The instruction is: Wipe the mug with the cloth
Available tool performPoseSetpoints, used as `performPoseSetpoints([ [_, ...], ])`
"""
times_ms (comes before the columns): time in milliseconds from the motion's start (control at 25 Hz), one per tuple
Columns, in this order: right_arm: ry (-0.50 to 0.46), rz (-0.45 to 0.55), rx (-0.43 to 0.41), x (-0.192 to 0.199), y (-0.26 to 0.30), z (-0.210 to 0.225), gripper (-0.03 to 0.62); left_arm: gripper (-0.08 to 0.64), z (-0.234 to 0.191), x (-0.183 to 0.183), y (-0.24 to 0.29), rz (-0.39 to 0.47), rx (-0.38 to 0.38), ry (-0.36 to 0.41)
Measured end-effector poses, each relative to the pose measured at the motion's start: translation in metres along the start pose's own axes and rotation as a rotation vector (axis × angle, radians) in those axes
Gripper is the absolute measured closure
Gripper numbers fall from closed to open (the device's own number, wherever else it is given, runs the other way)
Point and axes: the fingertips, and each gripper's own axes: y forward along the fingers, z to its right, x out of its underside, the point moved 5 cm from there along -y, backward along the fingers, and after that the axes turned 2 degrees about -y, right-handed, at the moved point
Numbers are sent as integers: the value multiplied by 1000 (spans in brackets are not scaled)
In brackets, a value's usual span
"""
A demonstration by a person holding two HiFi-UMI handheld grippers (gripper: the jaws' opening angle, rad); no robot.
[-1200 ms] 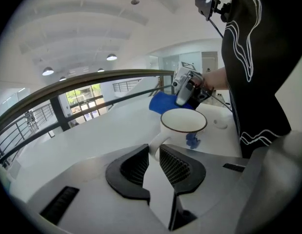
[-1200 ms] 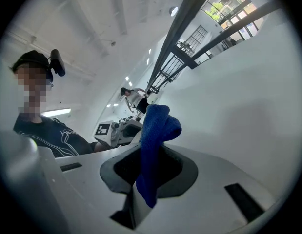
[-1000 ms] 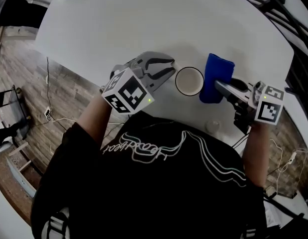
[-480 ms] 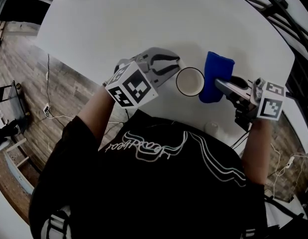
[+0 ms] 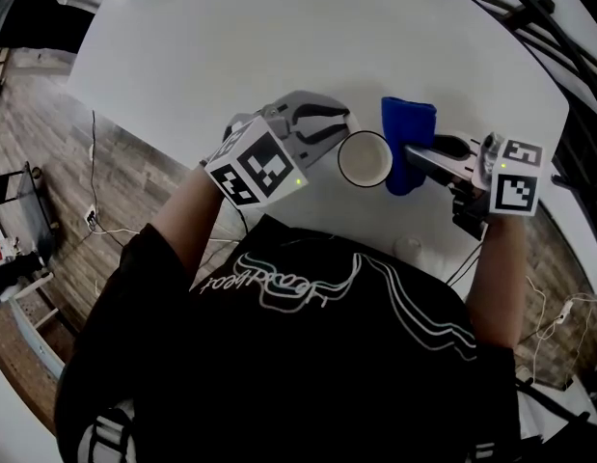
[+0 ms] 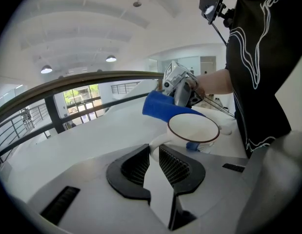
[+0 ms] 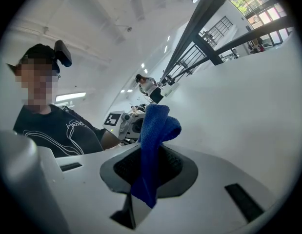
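Overall, the white table (image 5: pixel 230 46) carries the whole scene, and the mug (image 5: pixel 366 159) stands upright on it near the person's edge, between the two tools.

The blue cloth (image 5: pixel 406 128) hangs folded just beside the mug on its right. It reads as soft, light terry that will drape and bunch, so it is best gripped by a thick fold, as it is now. The right gripper (image 7: pixel 151 152) is clenched on that fold, with the loose end standing up past the jaws.

The mug looks like glazed white ceramic with a thin dark rim line. It is judged rigid, fairly heavy for its size, slick-walled and breakable, and liable to slide or tip under a sideways wipe. Its handle (image 6: pixel 155 147) is the surest place to hold it. The left gripper (image 5: pixel 337 126) has just been closing its jaws, and the handle sits between their tips, apparently pinched.

As for writing, no brand or label shows on mug or cloth. The marker cubes (image 5: pixel 257 167) bear only square black-and-white patterns. The script printed on the person's dark shirt (image 5: pixel 308 297) cannot be read.
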Motion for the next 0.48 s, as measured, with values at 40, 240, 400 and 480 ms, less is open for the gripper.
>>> performPoseSetpoints([
  [40, 0, -6, 2, 0, 3, 1, 532, 492, 0, 1, -1, 1, 1, -3],
  [240, 18, -30, 24, -1, 21, 12, 532, 495, -4, 5, -7, 7, -4, -18],
  [400, 29, -41, 47, 8, 15, 20, 532, 495, 5, -3, 0, 4, -12, -15],
  [480, 47, -51, 71, 11, 16, 25, 533, 495, 8, -6, 2, 1, -17, -11],
])
